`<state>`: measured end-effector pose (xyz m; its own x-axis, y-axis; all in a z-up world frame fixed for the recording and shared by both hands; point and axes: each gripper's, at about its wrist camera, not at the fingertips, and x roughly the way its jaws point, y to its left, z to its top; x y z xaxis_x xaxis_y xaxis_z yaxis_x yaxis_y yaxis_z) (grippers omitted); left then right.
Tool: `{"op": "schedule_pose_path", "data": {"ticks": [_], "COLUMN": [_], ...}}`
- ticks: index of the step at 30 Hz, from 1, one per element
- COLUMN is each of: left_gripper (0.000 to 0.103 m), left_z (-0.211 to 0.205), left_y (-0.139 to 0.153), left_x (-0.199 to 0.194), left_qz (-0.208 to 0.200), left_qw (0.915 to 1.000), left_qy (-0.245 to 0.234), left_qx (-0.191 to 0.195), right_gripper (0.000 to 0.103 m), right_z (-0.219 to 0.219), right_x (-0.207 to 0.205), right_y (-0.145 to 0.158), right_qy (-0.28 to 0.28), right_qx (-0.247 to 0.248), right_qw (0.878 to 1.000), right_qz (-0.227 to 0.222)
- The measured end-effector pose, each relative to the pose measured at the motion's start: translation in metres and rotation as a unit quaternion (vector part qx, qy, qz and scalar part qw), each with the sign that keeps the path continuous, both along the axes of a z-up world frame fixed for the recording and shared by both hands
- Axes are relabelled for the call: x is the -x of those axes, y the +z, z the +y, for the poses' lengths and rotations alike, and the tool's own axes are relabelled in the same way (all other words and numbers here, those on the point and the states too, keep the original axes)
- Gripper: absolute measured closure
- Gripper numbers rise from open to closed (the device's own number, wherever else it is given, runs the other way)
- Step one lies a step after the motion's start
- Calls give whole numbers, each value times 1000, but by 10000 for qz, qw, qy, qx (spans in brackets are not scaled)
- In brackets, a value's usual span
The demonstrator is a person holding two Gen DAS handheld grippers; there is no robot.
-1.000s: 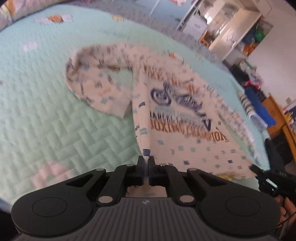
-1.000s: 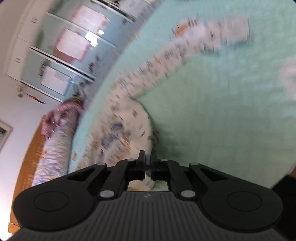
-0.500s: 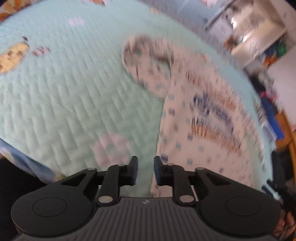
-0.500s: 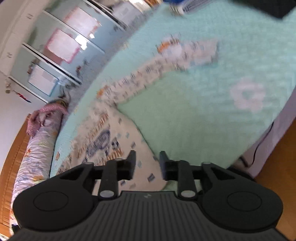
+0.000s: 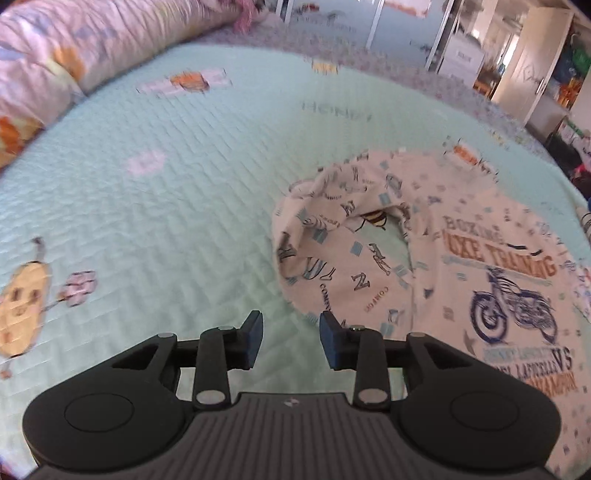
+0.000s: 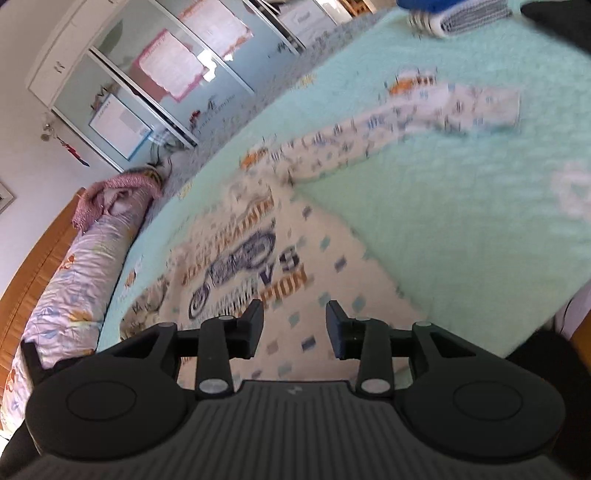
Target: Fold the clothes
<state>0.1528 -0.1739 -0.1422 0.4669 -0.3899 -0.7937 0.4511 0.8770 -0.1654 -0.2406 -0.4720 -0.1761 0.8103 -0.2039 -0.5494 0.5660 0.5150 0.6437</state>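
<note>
Shirt, a long-sleeved one in cream with small blue checks and a motorbike print, lies spread flat on the mint quilt of the bed. In the left wrist view it fills the 2 to 4 o'clock side, and its near sleeve curls back on itself in a loop that ends just beyond the right fingertip of the left gripper, at about 1 o'clock from it. That gripper's jaws are opening, with only bare quilt between them; it grips nothing.

In the right wrist view the shirt's body runs from the gripper toward 11 o'clock, hem nearest, and the far sleeve stretches out straight toward 2 o'clock, well away from the right gripper. Its jaws are opening too, hovering over the hem cloth, and none of it looks pinched.

So the curled sleeve, I judge, belongs to the left hand: it is near and lies slightly to the right of the tool's line. The straight sleeve needs a long reach by the right hand along its length. Folded striped clothes sit at 1 o'clock near the far edge.
</note>
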Motion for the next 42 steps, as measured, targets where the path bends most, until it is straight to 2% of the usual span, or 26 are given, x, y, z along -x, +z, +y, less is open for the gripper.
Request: {"op": "schedule_pose_path", "data": {"ticks": [3, 5, 6, 7, 8, 10, 12, 13, 14, 16, 17, 18, 19, 20, 21, 22, 23, 24, 26, 28, 30, 31, 35, 38, 40, 42], "left_gripper": [65, 68, 78, 100, 100, 101, 101, 101, 101, 99, 97, 94, 93, 93, 93, 92, 87, 84, 79, 79, 79, 79, 79, 75, 68, 67], "left_z": [-14, -22, -23, -23, -22, -17, -13, -11, -10, -4, 1, 9, 18, 27, 39, 51, 62, 70, 87, 98, 106, 104, 91, 87, 87, 90], "left_y": [-14, -18, -19, -18, -17, -9, 8, 18, 27, 41, 47, 53, 57, 62, 64, 63, 57, 51, 37, 20, 5, 1, -2, 9, 17, 20], "left_x": [-9, -11, -12, -14, -17, -21, -25, -27, -30, -44, -57, -72, -86, -99, -109, -115, -114, -109, -100, -83, -61, -50, -33, -49, -69, -91], "left_qz": [197, 53, 4, -22, -39, -357, -1186, -1693, -2279, -3280, -3576, -3621, -3544, -3327, -2956, -2497, -2138, -1864, -1306, -810, -489, -477, -774, -932, -869, -810], "left_qw": [9997, 9998, 9998, 9998, 9998, 9994, 9906, 9796, 9606, 9083, 8840, 8739, 8722, 8791, 8961, 9183, 9355, 9481, 9681, 9822, 9883, 9889, 9902, 9886, 9879, 9858], "left_qy": [74, 87, 92, 98, 70, -6, -93, -135, -190, -186, -59, 105, 273, 493, 680, 817, 928, 1025, 1212, 1286, 1372, 1375, 1157, 1180, 1269, 1449], "left_qx": [100, 149, 161, 176, 198, -8, -672, -1077, -1578, -2588, -3010, -3241, -3360, -3378, -3240, -2962, -2656, -2363, -1764, -1103, -461, -301, -141, 41, 219, 257], "right_gripper": [64, 64, 64, 64, 64, 63, 61, 59, 59, 59, 58, 58, 58, 58, 58, 58, 58, 58, 58, 58, 58, 58, 58, 57, 57, 57], "right_z": [0, -3, -4, -6, -7, -9, -10, -10, -10, -9, -9, -8, -8, -8, -8, -8, -8, -8, -8, -7, -6, -6, -7, -7, -6, -6], "right_x": [-2, 0, 1, 3, 3, 5, 6, 6, 6, 5, 5, 4, 4, 5, 5, 5, 6, 6, 6, 5, 6, 6, 8, 9, 10, 9], "right_y": [-7, -8, -8, -8, -9, -10, -12, -12, -13, -13, -13, -13, -13, -12, -12, -12, -11, -11, -11, -11, -10, -9, -3, -3, -6, -9], "right_qy": [-5, -54, -89, -123, -148, -199, -224, -231, -233, -204, -194, -188, -198, -216, -235, -252, -264, -267, -257, -242, -248, -258, -279, -299, -329, -332], "right_qx": [-89, -108, -115, -123, -132, -154, -194, -213, -228, -234, -235, -236, -237, -235, -234, -231, -225, -226, -222, -200, -181, -171, -94, -74, -106, -128], "right_qw": [9999, 9999, 9998, 9997, 9997, 9995, 9994, 9993, 9993, 9993, 9994, 9994, 9993, 9993, 9993, 9993, 9993, 9993, 9993, 9994, 9994, 9994, 9995, 9993, 9991, 9989], "right_qz": [105, 121, 132, 143, 152, 169, 174, 178, 181, 187, 191, 194, 194, 190, 181, 170, 155, 152, 162, 178, 174, 166, 151, 193, 243, 308]}}
